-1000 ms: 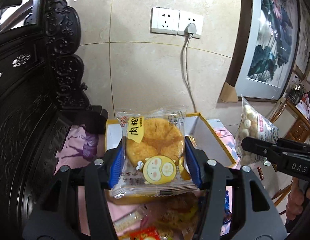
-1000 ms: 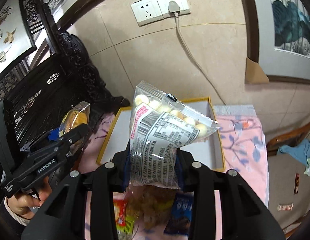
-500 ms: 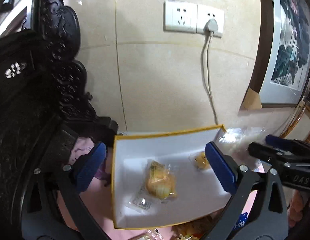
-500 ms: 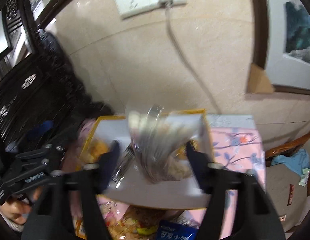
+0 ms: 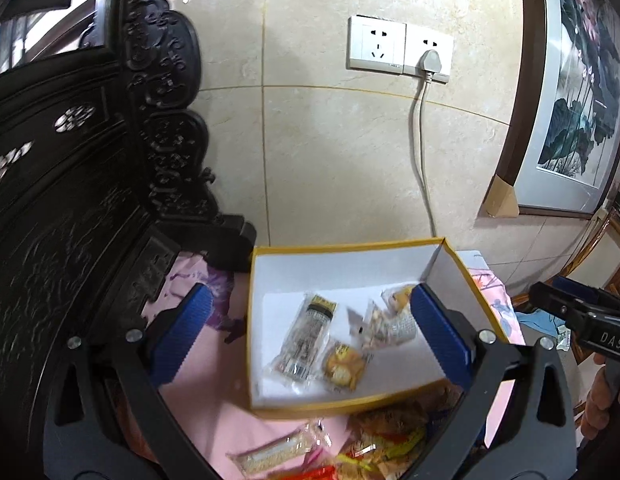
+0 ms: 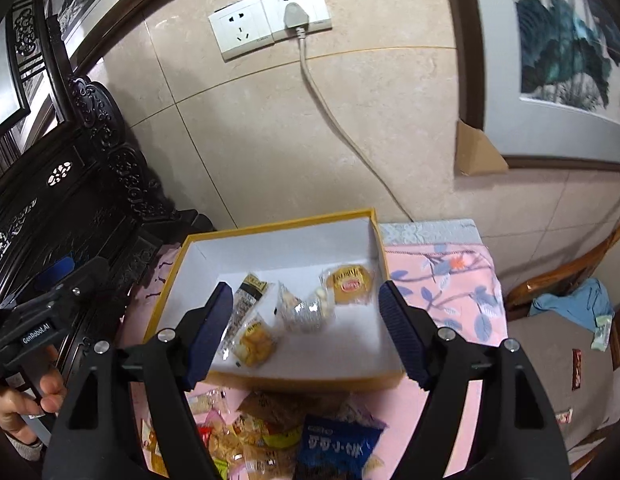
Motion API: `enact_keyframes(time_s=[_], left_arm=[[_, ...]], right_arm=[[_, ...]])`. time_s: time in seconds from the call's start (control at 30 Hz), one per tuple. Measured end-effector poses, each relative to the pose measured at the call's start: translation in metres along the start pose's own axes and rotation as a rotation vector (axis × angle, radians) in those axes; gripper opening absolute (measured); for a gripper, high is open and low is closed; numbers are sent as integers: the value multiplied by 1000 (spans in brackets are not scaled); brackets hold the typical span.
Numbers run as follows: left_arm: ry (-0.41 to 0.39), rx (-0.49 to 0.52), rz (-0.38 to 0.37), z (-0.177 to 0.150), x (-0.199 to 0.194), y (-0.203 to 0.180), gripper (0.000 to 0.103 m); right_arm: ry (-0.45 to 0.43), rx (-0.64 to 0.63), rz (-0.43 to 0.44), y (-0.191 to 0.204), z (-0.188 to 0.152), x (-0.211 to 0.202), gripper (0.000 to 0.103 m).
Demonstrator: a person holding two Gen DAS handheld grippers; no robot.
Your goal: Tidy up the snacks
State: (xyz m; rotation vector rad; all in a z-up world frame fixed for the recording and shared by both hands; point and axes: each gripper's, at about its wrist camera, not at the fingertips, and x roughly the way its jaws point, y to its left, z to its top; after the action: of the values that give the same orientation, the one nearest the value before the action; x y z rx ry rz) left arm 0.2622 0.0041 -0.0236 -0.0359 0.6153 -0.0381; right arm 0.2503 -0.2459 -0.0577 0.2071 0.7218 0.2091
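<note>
A yellow-rimmed white box sits on a pink cloth against the wall. Inside lie a long dark-labelled bar, a yellow cake packet, a clear bag of white balls and a round pastry packet. My left gripper is open and empty above the box. My right gripper is open and empty above the box too. A heap of loose snacks lies in front of the box.
Dark carved wooden furniture stands on the left. A tiled wall with sockets and a cable is behind the box. A framed painting leans at the right. A wooden chair with a blue cloth stands right of the table.
Both grippers opened and dropped their packets into the box: the cake packet from the left, the bag of white balls from the right. Both then drew back a little.
</note>
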Motion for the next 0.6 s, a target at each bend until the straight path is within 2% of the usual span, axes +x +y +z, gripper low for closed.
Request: enact_keyframes(time_s=[0.13,0.3,0.43,0.6], left_arm=[[32,-39,8,-25,-17,11,101],[133,-91,14,-72,-32,25,101],[206,-119,25,-109,-44,32,101],[274,-103,35,-148,-58,35,101]], right_arm=[[64,27,-26,-13,-38,-6,76],[175,102,-44,-26,-92,-6,76],[240,119,-51,-23,-127,-4,76],[295,81,-61,-12,-155,5,76]])
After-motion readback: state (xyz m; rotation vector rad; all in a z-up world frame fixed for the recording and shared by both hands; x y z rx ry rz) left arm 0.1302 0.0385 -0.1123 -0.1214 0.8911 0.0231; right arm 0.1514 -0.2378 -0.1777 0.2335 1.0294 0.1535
